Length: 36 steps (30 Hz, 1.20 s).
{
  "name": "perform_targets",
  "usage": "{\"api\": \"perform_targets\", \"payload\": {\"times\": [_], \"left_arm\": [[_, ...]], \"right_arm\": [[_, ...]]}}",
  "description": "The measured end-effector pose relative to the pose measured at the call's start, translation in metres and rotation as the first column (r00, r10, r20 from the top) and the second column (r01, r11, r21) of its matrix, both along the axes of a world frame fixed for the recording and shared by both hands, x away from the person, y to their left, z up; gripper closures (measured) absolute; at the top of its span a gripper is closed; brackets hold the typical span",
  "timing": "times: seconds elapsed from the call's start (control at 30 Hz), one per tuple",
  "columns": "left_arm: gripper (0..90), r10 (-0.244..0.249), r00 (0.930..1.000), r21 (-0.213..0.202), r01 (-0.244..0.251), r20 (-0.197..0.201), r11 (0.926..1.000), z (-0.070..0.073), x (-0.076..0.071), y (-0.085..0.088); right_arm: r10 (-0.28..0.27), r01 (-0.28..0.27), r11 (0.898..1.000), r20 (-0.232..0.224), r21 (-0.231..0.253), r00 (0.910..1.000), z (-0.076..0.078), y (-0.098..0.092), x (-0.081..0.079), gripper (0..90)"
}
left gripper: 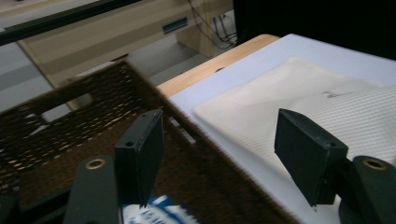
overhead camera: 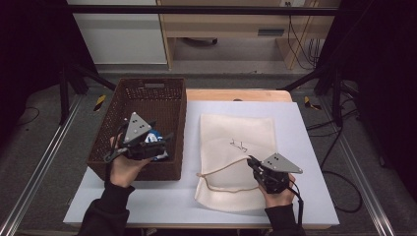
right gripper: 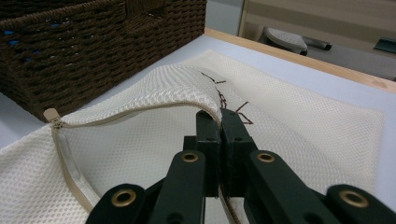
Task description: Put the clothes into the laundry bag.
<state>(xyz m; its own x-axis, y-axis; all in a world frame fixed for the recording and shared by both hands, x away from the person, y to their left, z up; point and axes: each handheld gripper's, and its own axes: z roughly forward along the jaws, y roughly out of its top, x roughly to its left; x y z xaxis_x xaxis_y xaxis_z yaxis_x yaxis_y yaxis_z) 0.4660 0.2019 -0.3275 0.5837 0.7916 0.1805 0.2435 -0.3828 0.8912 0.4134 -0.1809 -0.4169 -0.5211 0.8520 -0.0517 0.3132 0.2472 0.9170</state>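
Between the right tool's (right gripper: pixel 219 140) clamped jaws, the mesh bag's (right gripper: pixel 299 116) lifted zipper edge; left tool (left gripper: pixel 224 154) agape over the basket (left gripper: pixel 56 126).

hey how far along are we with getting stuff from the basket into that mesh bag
Early on. The mesh bag lies flat on the table, unzipped; the right gripper is shut on its zipper edge, lifting the opening. The left gripper is open over the wicker basket, just above a blue and white packet that isn't grasped yet. Likely left: picking up the packet, putting it in the bag and closing it.

Cream mesh bag (overhead camera: pixel 236 147) (dark stitching); brown woven basket (overhead camera: pixel 142 98).
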Motion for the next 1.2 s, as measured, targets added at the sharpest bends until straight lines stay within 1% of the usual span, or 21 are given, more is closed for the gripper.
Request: {"api": "perform_targets", "payload": {"times": [0.03,0.07,0.13,0.17,0.27,0.3,0.43,0.5,0.57,0.6,0.67,0.7,0.8,0.83,0.87,0.93,1.0,1.07,1.1,1.13,1.2], "left_arm": [[31.1,0.000,1.0000,0.000,0.000,0.000,1.0000,0.000,0.000,0.000],[30.7,0.016,0.9998,0.017,-0.016,-0.013,0.9997,-0.003,0.007,0.011],[30.5,0.034,0.9991,0.029,-0.033,-0.027,0.9990,-0.005,0.015,0.021],[30.2,0.048,0.9981,0.022,-0.048,-0.037,0.9986,-0.008,0.021,0.028],[29.5,0.066,0.9969,0.033,-0.065,-0.043,0.9973,-0.011,0.031,0.037],[29.0,0.075,0.9961,0.049,-0.072,-0.046,0.9962,-0.015,0.039,0.044],[26.6,0.086,0.9935,0.071,-0.081,-0.075,0.9942,-0.027,0.055,0.052],[26.0,0.085,0.9905,0.062,-0.078,-0.108,0.9950,-0.034,0.062,0.054],[24.7,0.081,0.9898,0.064,-0.074,-0.117,0.9952,-0.038,0.065,0.055],[24.4,0.076,0.9870,0.069,-0.067,-0.142,0.9954,-0.044,0.070,0.055],[23.2,0.074,0.9830,0.085,-0.061,-0.168,0.9945,-0.050,0.074,0.055],[22.8,0.074,0.9830,0.085,-0.061,-0.168,0.9945,-0.050,0.074,0.055],[21.1,0.069,0.9720,0.113,-0.044,-0.224,0.9926,-0.063,0.080,0.055],[20.6,0.069,0.9720,0.113,-0.044,-0.224,0.9926,-0.063,0.080,0.055],[19.2,0.068,0.9657,0.146,-0.031,-0.251,0.9888,-0.068,0.082,0.054],[16.4,0.062,0.9645,0.154,-0.023,-0.257,0.9878,-0.070,0.081,0.052],[13.5,0.059,0.9591,0.171,-0.011,-0.277,0.9851,-0.072,0.082,0.052],[13.5,0.066,0.9442,0.210,0.004,-0.323,0.9777,-0.078,0.083,0.050],[13.4,0.067,0.9433,0.233,0.011,-0.325,0.9724,-0.079,0.084,0.048],[12.8,0.067,0.9433,0.233,0.011,-0.325,0.9724,-0.079,0.084,0.048],[11.7,0.072,0.9394,0.242,0.012,-0.335,0.9702,-0.082,0.085,0.047]], "right_arm": [[0.000,0.000,1.000,0.000,0.000,1.0000,0.000,0.000,0.000,87.6],[-0.001,0.001,1.000,-0.003,0.000,1.0000,0.000,0.000,0.000,87.6],[0.000,0.000,1.000,-0.004,-0.002,1.0000,-0.001,0.000,0.000,87.6],[0.000,0.000,1.000,-0.006,0.000,1.0000,-0.001,0.001,0.000,87.6],[0.000,0.000,1.000,-0.009,-0.004,1.0000,-0.001,0.001,0.000,87.6],[0.002,-0.002,1.000,-0.009,-0.006,1.0000,-0.002,0.001,0.001,87.6],[-0.001,0.000,1.000,-0.014,-0.003,0.9999,-0.002,0.000,0.001,87.6],[0.000,0.000,1.000,-0.013,-0.007,0.9999,-0.002,0.000,0.001,87.6],[0.001,-0.002,1.000,-0.015,-0.009,0.9999,-0.002,0.001,0.001,87.6],[0.003,-0.003,1.000,-0.016,-0.011,0.9999,-0.003,0.001,0.001,87.6],[0.003,-0.003,1.000,-0.017,-0.013,0.9998,-0.003,0.001,0.001,87.6],[0.004,-0.004,1.000,-0.019,-0.015,0.9998,-0.003,0.001,0.001,87.6],[0.004,-0.004,1.000,-0.021,-0.016,0.9998,-0.003,0.001,0.001,87.6],[0.004,-0.004,1.000,-0.021,-0.014,0.9998,-0.003,0.001,0.001,87.6],[0.005,-0.005,1.000,-0.021,-0.014,0.9998,-0.004,0.001,0.001,87.6],[0.004,-0.004,1.000,-0.023,-0.014,0.9997,-0.004,0.001,0.002,87.6],[0.004,-0.005,1.000,-0.024,-0.018,0.9997,-0.004,0.001,0.002,87.6],[0.005,-0.006,1.000,-0.024,-0.020,0.9997,-0.004,0.001,0.001,87.6],[0.006,-0.006,1.000,-0.024,-0.021,0.9997,-0.004,0.002,0.001,87.6],[0.006,-0.006,1.000,-0.024,-0.021,0.9997,-0.004,0.002,0.001,87.6],[0.007,-0.007,1.000,-0.026,-0.020,0.9996,-0.004,0.002,0.001,87.6]]}}
